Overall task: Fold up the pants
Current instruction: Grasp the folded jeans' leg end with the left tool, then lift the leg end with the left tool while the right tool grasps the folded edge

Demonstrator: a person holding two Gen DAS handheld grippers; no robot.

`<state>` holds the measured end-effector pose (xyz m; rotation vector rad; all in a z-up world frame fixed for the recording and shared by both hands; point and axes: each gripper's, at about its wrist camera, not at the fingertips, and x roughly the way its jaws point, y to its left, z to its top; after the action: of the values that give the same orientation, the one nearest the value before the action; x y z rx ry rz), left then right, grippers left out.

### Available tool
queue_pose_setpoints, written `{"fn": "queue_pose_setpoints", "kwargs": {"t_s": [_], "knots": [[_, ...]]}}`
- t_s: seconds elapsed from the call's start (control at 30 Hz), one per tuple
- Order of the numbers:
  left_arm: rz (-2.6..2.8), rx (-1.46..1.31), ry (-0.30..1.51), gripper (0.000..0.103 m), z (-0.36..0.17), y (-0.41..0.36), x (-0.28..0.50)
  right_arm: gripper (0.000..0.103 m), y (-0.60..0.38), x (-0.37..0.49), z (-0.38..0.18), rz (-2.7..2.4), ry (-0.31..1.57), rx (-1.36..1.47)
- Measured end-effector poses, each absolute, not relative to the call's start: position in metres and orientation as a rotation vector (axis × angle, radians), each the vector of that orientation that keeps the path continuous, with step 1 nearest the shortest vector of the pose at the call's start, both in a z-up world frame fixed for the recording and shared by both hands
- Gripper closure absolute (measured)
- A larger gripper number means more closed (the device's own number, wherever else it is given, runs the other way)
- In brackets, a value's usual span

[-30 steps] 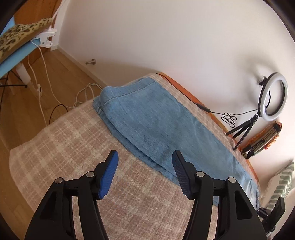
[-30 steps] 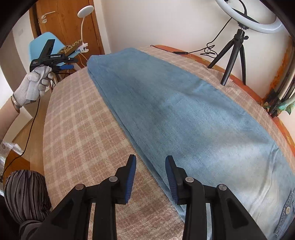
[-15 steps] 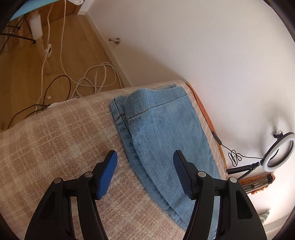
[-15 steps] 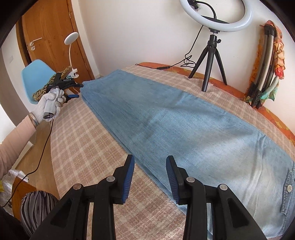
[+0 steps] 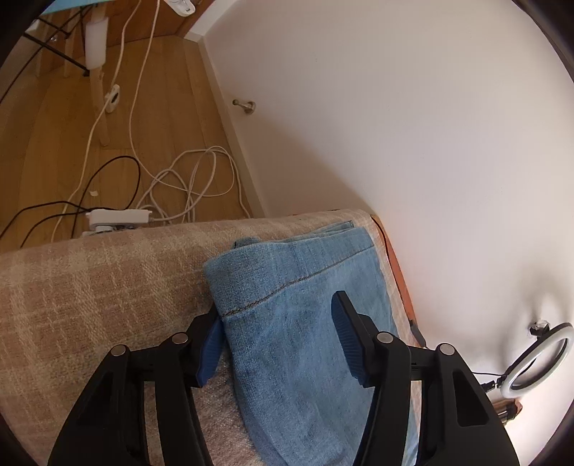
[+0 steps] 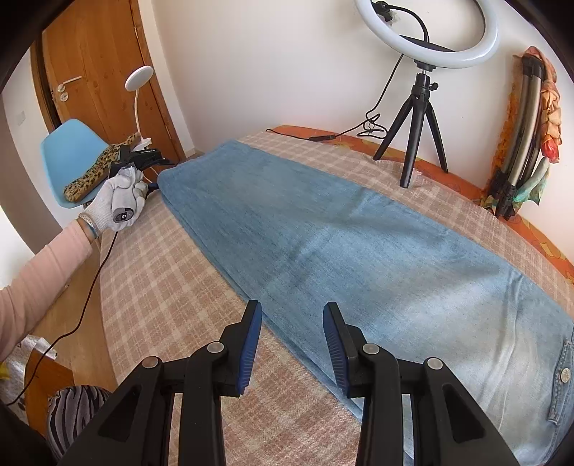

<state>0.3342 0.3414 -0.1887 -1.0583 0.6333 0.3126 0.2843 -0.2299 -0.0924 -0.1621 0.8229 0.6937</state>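
Blue denim pants (image 6: 323, 247) lay folded lengthwise, leg over leg, across a bed covered in a beige plaid blanket (image 6: 168, 286), the buttoned waist at the near right and the hems at the far left corner. The left gripper (image 5: 278, 335), held in a white-gloved hand (image 6: 116, 202), sat at the hem end with its blue-padded fingers (image 5: 346, 337) spread wide on either side of the stitched cuff, not clamped on it. The right gripper (image 6: 290, 344) hovered over the pants' near edge about midway along the legs, its fingers likewise parted and gripping nothing. A ring light (image 6: 427, 32) on a black tripod stood on the bed beyond the pants, near the wall.
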Motion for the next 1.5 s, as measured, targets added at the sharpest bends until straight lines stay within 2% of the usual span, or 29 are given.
{"fn": "queue_pose_setpoints", "kwargs": {"t_s": [0.03, 0.07, 0.13, 0.37, 0.63, 0.7, 0.9, 1.03, 1.2, 1.5], "knots": [[0.320, -1.040, 0.648, 0.085, -0.189, 0.340, 0.337, 0.066, -0.230, 0.285, -0.093, 0.690, 0.824, -0.164], [0.327, -1.029, 0.653, 0.089, -0.190, 0.339, 0.339, 0.066, -0.231, 0.285, -0.093, 0.687, 0.825, -0.162], [0.337, -1.012, 0.633, 0.091, -0.188, 0.336, 0.337, 0.066, -0.233, 0.285, -0.094, 0.682, 0.828, -0.157], [0.292, -0.718, 0.545, 0.094, -0.132, 0.291, 0.340, 0.066, -0.251, 0.294, -0.093, 0.632, 0.838, -0.113], [0.058, -0.318, 0.514, 0.094, -0.083, 0.163, 0.349, 0.066, -0.280, 0.325, -0.094, 0.545, 0.849, 0.036], [-0.011, -0.219, 0.531, 0.094, -0.086, 0.125, 0.347, 0.064, -0.283, 0.335, -0.093, 0.539, 0.855, 0.053], [-0.191, -0.083, 0.623, 0.094, -0.110, 0.040, 0.333, 0.042, -0.278, 0.368, -0.092, 0.570, 0.876, 0.124], [-0.254, 0.060, 0.657, 0.094, -0.125, -0.007, 0.319, 0.033, -0.263, 0.396, -0.098, 0.615, 0.917, 0.195], [-0.296, 0.226, 0.631, 0.094, -0.133, -0.037, 0.292, 0.033, -0.231, 0.419, -0.103, 0.655, 0.926, 0.220], [-0.313, 0.506, 0.561, 0.094, -0.149, -0.071, 0.246, 0.037, -0.121, 0.422, -0.081, 0.865, 0.907, -0.051]]}}
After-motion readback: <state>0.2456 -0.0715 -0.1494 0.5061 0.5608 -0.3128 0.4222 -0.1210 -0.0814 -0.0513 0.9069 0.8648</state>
